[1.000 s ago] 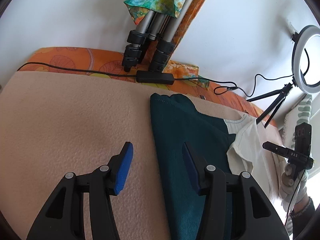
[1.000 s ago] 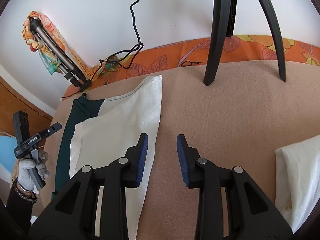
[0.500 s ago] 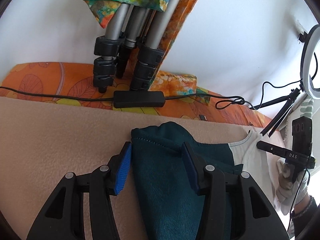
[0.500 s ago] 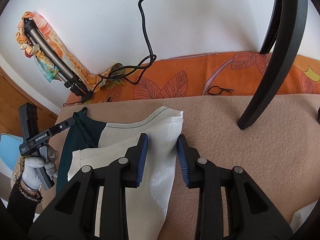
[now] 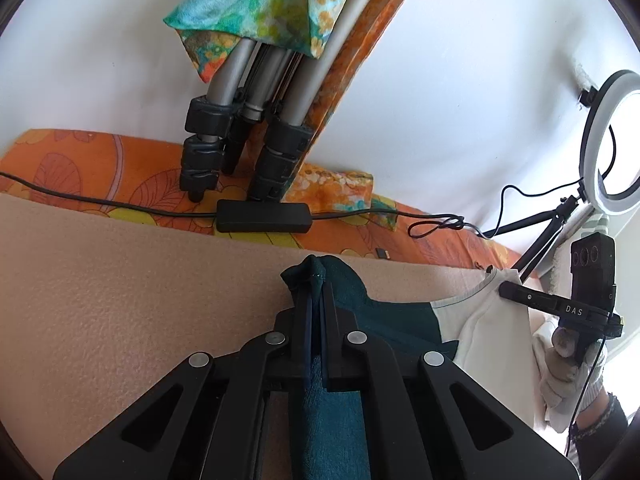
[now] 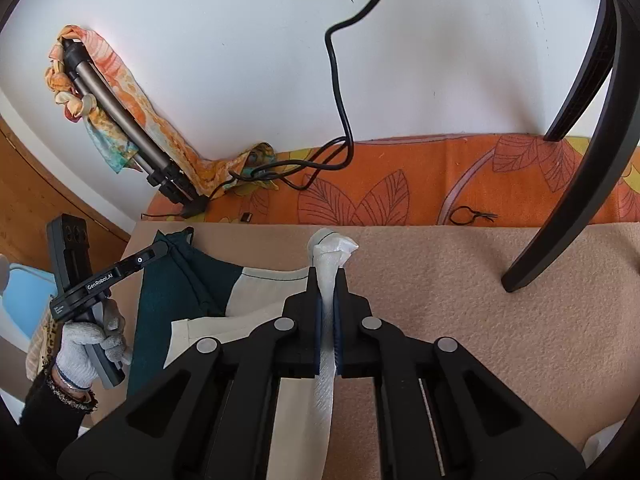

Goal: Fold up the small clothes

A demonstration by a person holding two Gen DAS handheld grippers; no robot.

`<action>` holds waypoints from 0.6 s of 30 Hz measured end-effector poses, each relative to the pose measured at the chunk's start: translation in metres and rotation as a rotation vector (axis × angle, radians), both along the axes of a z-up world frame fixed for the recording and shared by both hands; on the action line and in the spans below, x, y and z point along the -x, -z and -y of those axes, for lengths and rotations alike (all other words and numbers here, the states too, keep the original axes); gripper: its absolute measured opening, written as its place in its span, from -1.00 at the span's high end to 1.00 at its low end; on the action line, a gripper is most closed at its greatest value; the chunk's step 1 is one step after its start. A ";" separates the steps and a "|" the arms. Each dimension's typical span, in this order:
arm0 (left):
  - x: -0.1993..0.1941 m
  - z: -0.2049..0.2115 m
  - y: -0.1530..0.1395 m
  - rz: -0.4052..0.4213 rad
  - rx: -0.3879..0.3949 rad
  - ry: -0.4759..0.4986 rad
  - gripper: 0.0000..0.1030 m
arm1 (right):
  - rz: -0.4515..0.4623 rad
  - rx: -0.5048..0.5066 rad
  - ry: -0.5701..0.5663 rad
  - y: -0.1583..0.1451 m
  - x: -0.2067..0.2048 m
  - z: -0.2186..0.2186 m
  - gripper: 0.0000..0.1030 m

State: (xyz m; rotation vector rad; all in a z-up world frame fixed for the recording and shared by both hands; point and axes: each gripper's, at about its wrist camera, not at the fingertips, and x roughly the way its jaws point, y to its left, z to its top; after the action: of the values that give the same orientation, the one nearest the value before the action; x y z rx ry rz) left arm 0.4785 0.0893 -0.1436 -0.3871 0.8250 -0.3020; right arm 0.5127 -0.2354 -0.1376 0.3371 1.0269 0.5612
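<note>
On the beige fleece blanket (image 6: 500, 340) lies a small two-tone garment (image 6: 192, 280), dark teal on its left portion and cream-white on its right, spread flat except at its two far corners. At far left, the left gripper (image 5: 314, 300) has its blue-padded jaws pressed together on the teal corner, which bunches into a small peak just beyond the fingertips (the teal fabric also runs back between the black finger arms). Moving right, the teal panel meets the cream panel along a straight seam, with a thin dark line of stitching along the cream top edge. Farther right, the right gripper (image 6: 328, 276) is clamped on the cream corner, which gathers into a crinkled white tuft above the jaws; a strip of the same textured cloth passes down between the fingers. Behind the garment, an orange leaf-patterned cloth (image 6: 400, 184) borders the blanket along the white wall (image 6: 240, 60). A folded grey tripod wrapped in a colourful scarf (image 5: 248, 92) leans against that wall, with a black cable (image 6: 340, 100) trailing nearby.
</note>
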 end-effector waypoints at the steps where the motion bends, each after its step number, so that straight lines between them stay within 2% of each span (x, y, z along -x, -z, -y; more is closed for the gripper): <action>1: 0.003 0.000 -0.005 0.014 0.006 0.003 0.97 | 0.007 -0.006 -0.004 -0.005 0.002 0.000 0.89; 9: 0.039 0.009 -0.041 0.091 0.009 0.048 0.98 | 0.076 -0.026 -0.037 -0.052 0.028 0.003 0.90; 18: 0.107 0.017 -0.083 0.144 -0.010 0.080 0.98 | 0.149 -0.023 -0.076 -0.103 0.092 0.004 0.90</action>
State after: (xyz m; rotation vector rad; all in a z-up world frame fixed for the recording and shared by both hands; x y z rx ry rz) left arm 0.3718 0.0728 -0.0610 -0.3192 0.7011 -0.3955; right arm 0.4209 -0.2395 -0.0345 0.2732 0.8929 0.6578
